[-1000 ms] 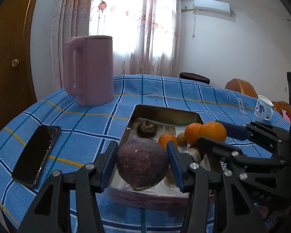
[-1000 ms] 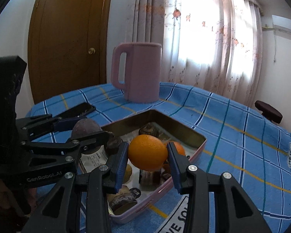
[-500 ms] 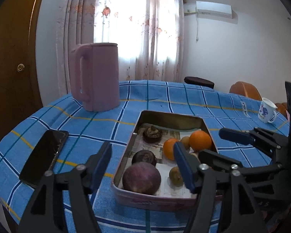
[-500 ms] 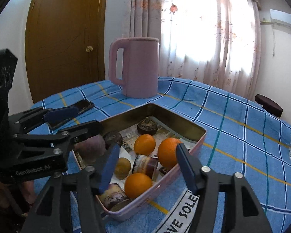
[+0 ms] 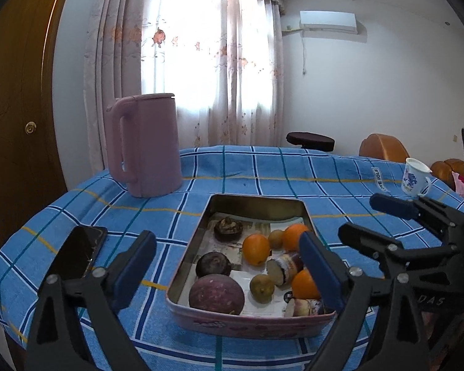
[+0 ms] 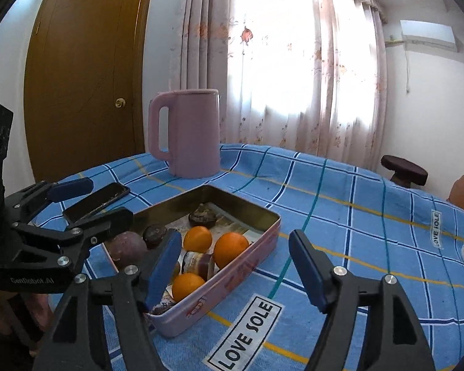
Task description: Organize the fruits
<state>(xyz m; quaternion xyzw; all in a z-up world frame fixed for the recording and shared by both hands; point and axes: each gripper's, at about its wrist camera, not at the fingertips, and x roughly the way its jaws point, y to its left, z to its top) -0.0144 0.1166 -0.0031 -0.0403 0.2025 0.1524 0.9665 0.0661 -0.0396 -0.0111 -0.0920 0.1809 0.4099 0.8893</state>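
Two handheld grippers hang over a rectangular tin [image 5: 198,241] of fruit on a blue checked tablecloth [image 5: 263,173], both empty. The left gripper [image 5: 229,272] stands wide — its jaws have just been opening — with nothing pressed between its blue pads; the big purple fruit [image 5: 216,293] lies below and beyond them in the tin's near left corner. The right gripper [image 6: 235,270] is at a middling spread, its jaws likewise just opened and holding nothing, poised over the tin's near edge.

Inside the tin sit three oranges [image 6: 231,249], two dark mangosteen-like fruits [image 5: 228,228], small brownish fruits [image 5: 262,284] and what appear to be wrapped snacks [image 5: 284,267] — the fisheye view leaves their labels unreadable. The fruit rests on printed paper lining the tin, seemingly to keep it gathered in one place.

A pink jug [image 5: 145,145] stands behind the tin, a phone [image 5: 77,253] lies to its left, and a patterned cup [image 5: 414,179] sits well apart at the table's far right. No loose fruit shows on the cloth, so the sorting looks near its end.
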